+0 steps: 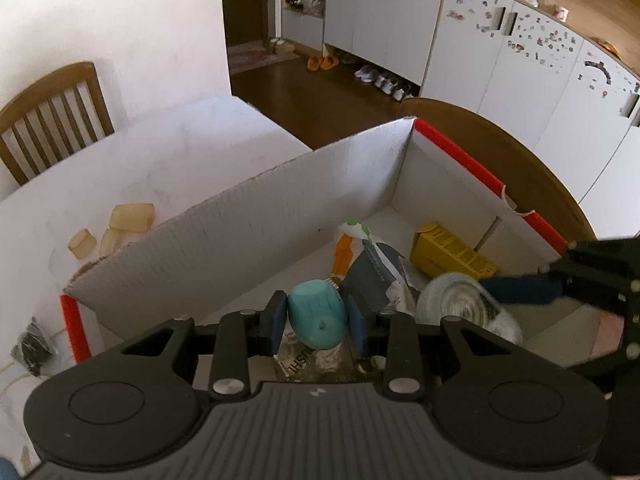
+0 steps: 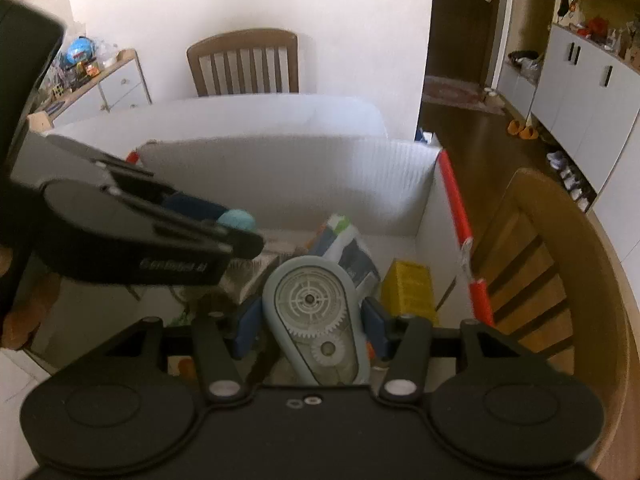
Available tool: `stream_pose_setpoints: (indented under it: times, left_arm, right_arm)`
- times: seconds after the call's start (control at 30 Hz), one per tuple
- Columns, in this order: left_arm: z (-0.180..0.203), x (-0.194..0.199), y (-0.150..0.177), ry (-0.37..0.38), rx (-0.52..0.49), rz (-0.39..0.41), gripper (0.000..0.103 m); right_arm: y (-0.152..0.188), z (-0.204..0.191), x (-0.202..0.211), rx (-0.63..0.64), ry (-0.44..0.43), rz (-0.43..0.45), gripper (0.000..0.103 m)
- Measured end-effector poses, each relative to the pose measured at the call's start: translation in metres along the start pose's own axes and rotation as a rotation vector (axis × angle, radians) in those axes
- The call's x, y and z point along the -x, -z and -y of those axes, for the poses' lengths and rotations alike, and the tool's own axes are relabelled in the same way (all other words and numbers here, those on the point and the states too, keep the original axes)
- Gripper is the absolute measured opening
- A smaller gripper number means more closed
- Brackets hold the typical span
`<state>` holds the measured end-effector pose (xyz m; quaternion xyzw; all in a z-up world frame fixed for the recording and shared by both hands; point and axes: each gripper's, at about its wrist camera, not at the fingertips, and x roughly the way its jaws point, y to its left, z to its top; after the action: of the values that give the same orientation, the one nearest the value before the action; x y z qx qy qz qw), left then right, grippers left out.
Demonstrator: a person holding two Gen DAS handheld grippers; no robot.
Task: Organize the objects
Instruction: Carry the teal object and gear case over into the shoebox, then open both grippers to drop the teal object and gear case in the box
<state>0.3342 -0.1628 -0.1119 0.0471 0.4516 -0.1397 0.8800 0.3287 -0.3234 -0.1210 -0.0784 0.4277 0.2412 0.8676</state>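
My left gripper (image 1: 317,322) is shut on a teal egg-shaped object (image 1: 318,316), held over the inside of a white cardboard box (image 1: 240,216) with red edges. My right gripper (image 2: 312,322) is shut on a pale blue correction-tape dispenser (image 2: 314,312) with clear gears, also over the box. Each gripper shows in the other's view: the right gripper (image 1: 516,290) with the dispenser (image 1: 464,308) at the right, the left gripper (image 2: 224,224) with the teal object (image 2: 238,218) at the left. In the box lie a yellow carton (image 1: 452,254) and a grey and orange packet (image 1: 368,264).
Several yellowish blocks (image 1: 132,218) lie on the white table (image 1: 140,168) left of the box, and a dark small bag (image 1: 32,346) near its corner. Wooden chairs (image 2: 244,64) stand at the far side and at the right (image 2: 560,264). White cabinets (image 1: 500,52) line the wall.
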Motion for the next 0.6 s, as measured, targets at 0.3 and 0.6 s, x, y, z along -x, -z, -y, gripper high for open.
stream_pose_setpoints:
  times: [0.3, 0.6]
  left_arm:
    - [-0.002, -0.014, 0.002, -0.013, 0.022, -0.055, 0.033]
    - [-0.001, -0.015, 0.003, -0.025, 0.03, -0.066, 0.033]
  right_arm:
    - [0.006, 0.002, -0.006, -0.006, -0.011, -0.015, 0.053]
    - [0.007, 0.005, -0.007, -0.052, -0.03, -0.012, 0.054]
